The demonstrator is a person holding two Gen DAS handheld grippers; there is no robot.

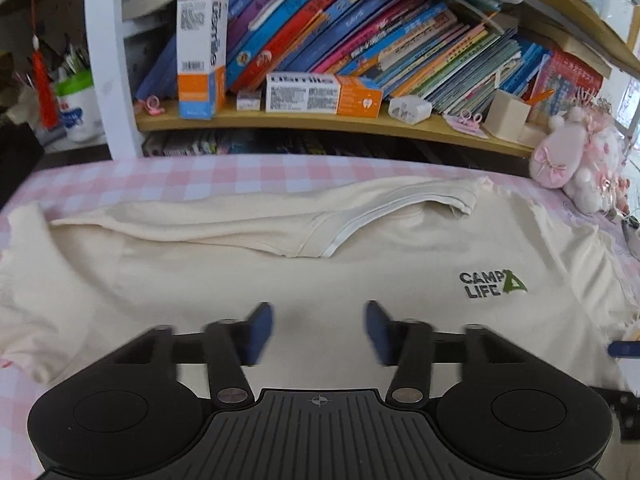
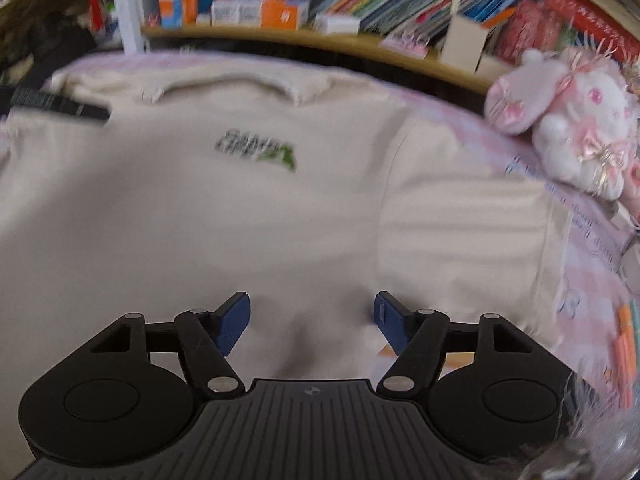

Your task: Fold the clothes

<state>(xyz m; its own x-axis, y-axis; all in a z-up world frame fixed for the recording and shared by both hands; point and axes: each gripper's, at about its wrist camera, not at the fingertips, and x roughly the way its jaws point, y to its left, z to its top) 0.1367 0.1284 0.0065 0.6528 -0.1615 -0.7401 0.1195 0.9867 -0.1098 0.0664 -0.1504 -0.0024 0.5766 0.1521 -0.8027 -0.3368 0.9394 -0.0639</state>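
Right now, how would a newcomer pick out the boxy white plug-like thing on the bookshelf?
Start at the wooden shelf behind the bed, below the leaning row of books. It sits just right of the flat white-and-orange box. The charger is small, rounded and plain white, unlike the printed cartons.

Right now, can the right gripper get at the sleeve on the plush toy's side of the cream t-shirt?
Probably yes. The right gripper is open and empty above the cream t-shirt, and the sleeve lies flat just ahead to its right with nothing on it. The plush toy sits farther back, off the sleeve.
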